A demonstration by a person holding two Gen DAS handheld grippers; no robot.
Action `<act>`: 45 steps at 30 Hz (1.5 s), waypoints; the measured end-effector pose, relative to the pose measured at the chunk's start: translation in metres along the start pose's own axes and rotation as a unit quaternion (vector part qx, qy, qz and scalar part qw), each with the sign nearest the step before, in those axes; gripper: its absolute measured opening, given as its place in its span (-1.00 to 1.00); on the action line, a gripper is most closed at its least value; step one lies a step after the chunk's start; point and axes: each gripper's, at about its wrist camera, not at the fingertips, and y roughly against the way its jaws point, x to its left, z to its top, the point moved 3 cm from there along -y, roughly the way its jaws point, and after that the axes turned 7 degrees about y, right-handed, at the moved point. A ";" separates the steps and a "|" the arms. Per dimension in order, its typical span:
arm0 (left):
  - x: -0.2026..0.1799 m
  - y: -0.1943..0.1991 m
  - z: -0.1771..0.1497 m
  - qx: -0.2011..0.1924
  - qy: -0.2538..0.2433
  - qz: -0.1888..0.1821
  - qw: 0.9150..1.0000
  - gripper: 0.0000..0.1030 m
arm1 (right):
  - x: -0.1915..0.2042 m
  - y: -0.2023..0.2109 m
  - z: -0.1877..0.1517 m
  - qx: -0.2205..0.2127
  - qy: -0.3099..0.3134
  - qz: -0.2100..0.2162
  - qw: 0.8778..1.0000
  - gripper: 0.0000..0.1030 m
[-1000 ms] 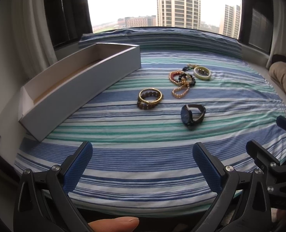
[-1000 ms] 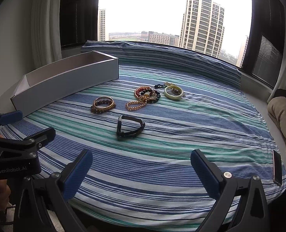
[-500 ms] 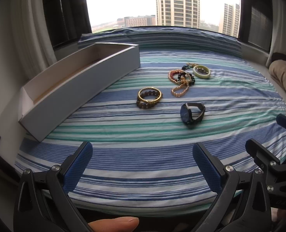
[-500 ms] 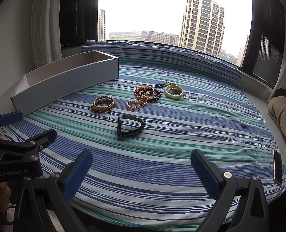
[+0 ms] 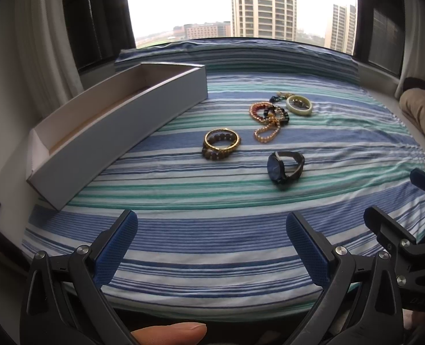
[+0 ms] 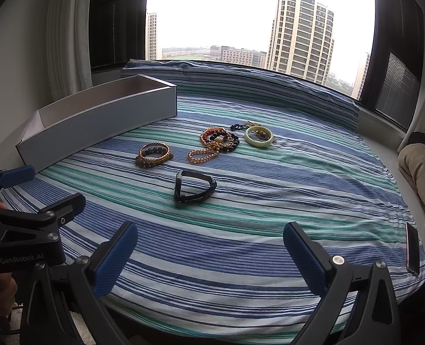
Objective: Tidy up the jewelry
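On the striped bedspread lie a black watch [image 5: 284,168] [image 6: 193,186], a gold bangle with brown beads [image 5: 221,143] [image 6: 153,153], a tangle of gold chain and bead bracelets [image 5: 268,121] [image 6: 216,143], and a pale green bangle [image 5: 299,104] [image 6: 259,137]. A long white open box [image 5: 120,120] [image 6: 97,120] stands to the left. My left gripper [image 5: 211,247] is open and empty near the bed's front edge. My right gripper [image 6: 211,254] is open and empty, also at the front edge, well short of the watch.
The other gripper shows at the right edge of the left wrist view [image 5: 399,235] and at the left edge of the right wrist view [image 6: 25,230]. A phone [image 6: 412,248] lies at the bed's right edge. A beige blanket [image 6: 422,169] lies at the right. A window is behind.
Both views have shifted only very slightly; the jewelry and box have not moved, and both grippers stay open.
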 end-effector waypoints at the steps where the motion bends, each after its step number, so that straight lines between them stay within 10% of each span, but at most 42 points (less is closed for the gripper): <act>1: 0.000 0.000 0.000 0.000 0.000 0.000 1.000 0.99 | 0.000 0.000 0.000 0.000 0.000 0.000 1.000 1.00; 45: 0.003 -0.004 -0.002 0.008 -0.002 0.004 1.000 0.99 | 0.007 -0.005 0.001 0.007 0.004 0.003 1.000 1.00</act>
